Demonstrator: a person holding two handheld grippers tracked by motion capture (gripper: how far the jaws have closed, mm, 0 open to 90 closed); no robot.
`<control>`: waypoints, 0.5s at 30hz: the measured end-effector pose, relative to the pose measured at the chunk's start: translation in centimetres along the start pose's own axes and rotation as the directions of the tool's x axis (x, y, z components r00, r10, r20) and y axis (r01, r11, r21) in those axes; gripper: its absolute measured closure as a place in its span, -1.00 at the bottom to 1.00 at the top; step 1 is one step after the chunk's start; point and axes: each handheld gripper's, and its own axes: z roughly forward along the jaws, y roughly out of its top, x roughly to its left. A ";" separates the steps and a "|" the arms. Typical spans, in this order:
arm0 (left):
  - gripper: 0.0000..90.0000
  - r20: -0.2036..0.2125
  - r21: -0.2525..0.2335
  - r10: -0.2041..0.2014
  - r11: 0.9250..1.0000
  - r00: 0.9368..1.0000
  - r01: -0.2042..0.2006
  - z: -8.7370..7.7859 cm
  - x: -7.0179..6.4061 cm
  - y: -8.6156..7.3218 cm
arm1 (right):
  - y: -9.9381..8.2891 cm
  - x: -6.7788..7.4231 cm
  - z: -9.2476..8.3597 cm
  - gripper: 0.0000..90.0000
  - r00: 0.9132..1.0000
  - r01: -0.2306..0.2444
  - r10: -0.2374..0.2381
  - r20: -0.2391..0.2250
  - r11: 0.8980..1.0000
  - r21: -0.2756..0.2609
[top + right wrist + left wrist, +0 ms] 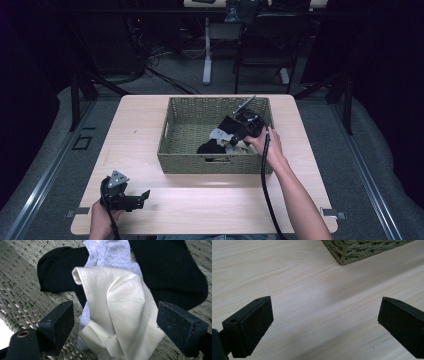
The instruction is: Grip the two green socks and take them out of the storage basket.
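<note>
My right gripper's point(115, 327) jaws are spread wide inside the woven basket point(175, 150), straddling a cream sock point(120, 315). To grip cleanly I'd lower onto its fold alone, clear of the grey sock point(110, 252) and black sock point(175, 272) beneath. My left gripper point(324, 325) rests near-left, jaws apart and empty, over the table point(287, 277).

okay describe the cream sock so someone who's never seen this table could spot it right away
Find the woven basket on the wooden table. Inside lies a small pile of socks, under the right gripper. The cream sock lies on top, crumpled, over a grey sock and black ones.
</note>
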 end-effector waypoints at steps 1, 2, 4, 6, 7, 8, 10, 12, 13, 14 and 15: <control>-1.00 0.000 0.000 -0.001 1.000 1.000 0.001 0.0 0.0 0.0 | 0.2 0.0 0.1 -0.67 1.000 0.005 -0.005 0.009 1.000 0.011; -1.00 0.000 -0.001 -0.001 1.000 1.000 0.001 0.0 0.0 0.0 | 0.3 0.0 0.3 -0.67 1.000 0.000 0.000 0.011 1.000 0.014; -1.00 0.000 0.000 0.002 1.000 1.000 -0.002 0.0 0.0 0.0 | 0.5 0.0 0.7 -0.63 1.000 -0.007 0.007 0.001 1.000 0.023; -1.00 0.000 -0.002 0.001 1.000 1.000 -0.001 0.0 0.0 0.0 | 0.7 -0.1 1.0 -0.58 1.000 -0.010 0.010 0.001 1.000 0.028; -1.00 0.000 -0.001 0.001 1.000 1.000 -0.001 0.0 0.0 0.0 | 0.8 -0.2 1.1 -0.54 1.000 -0.008 0.008 -0.007 0.999 0.039; -1.00 0.001 -0.001 0.001 1.000 1.000 -0.001 0.0 0.0 0.0 | 1.0 -0.3 1.2 -0.50 1.000 -0.006 0.006 -0.005 0.998 0.058; -1.00 0.001 -0.002 -0.001 1.000 1.000 0.001 0.0 0.0 0.0 | 1.0 -0.5 1.4 -0.44 1.000 -0.018 0.019 -0.008 0.998 0.060; -1.00 0.002 -0.001 0.000 1.000 1.000 0.000 0.1 0.1 0.0 | 1.0 -0.6 1.6 -0.30 0.999 -0.034 0.035 -0.016 0.998 0.058; -1.00 0.003 0.000 0.003 1.000 1.000 -0.003 0.1 0.1 0.0 | 1.1 -0.8 1.6 -0.20 0.999 -0.030 0.031 -0.023 0.997 0.069; -1.00 0.003 0.000 0.004 1.000 1.000 -0.004 0.1 0.1 0.0 | 1.1 -1.0 1.5 -0.13 0.999 -0.031 0.033 -0.023 0.996 0.078; -1.00 0.003 0.000 0.004 1.000 1.000 -0.004 0.1 0.1 0.0 | 1.0 -1.0 1.6 -0.05 0.999 -0.046 0.047 -0.020 0.997 0.063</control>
